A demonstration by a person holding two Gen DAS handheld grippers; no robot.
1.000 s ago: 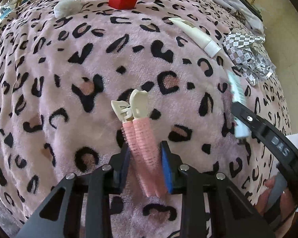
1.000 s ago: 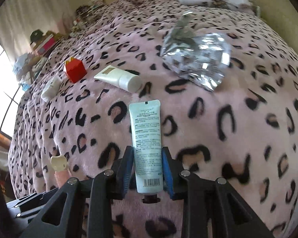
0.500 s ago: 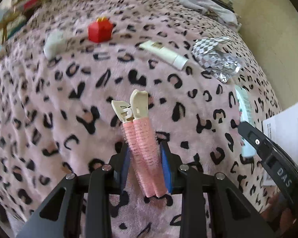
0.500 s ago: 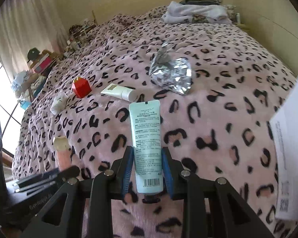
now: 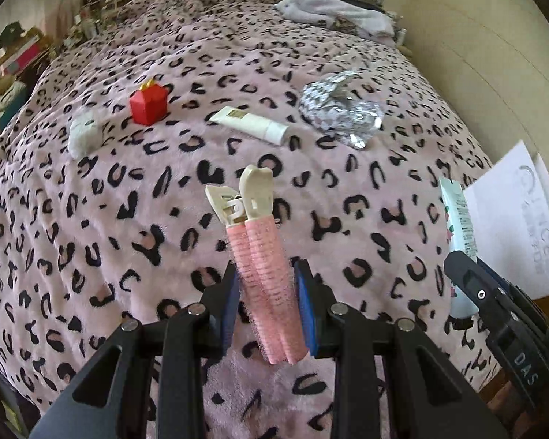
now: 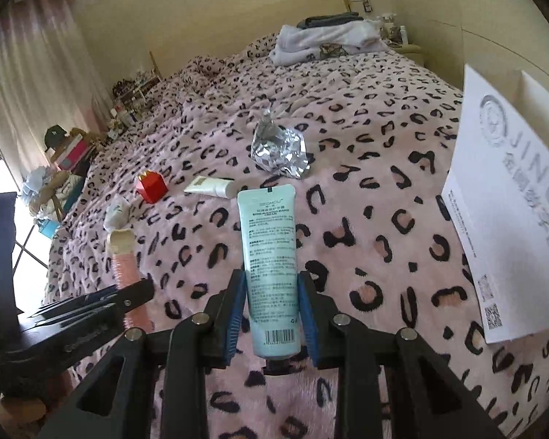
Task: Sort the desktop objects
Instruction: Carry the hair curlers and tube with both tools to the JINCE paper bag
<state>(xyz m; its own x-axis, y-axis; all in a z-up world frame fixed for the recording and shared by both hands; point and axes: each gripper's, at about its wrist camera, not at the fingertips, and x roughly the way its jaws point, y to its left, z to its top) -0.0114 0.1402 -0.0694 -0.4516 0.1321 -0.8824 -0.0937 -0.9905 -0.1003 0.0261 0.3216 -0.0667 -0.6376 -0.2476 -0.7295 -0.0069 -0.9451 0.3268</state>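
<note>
Two things are in my jaws above the bed [image 5: 91, 219]: my left gripper [image 5: 265, 292] clamps the pink hair-roller clip [image 5: 263, 267] around its soft, light barrel; my right gripper [image 6: 272, 303] squeezes the teal cream tube [image 6: 271, 256] low, near what seems its cap, where the yielding, slippery body looks firmest.

A home bedroom: a bed [image 6: 347, 84] under a pink leopard-print blanket fills the view, folded clothes [image 6: 322, 42] at its far end, a curtain [image 6: 36, 84] and cluttered shelves [image 6: 128, 102] on the left.
</note>
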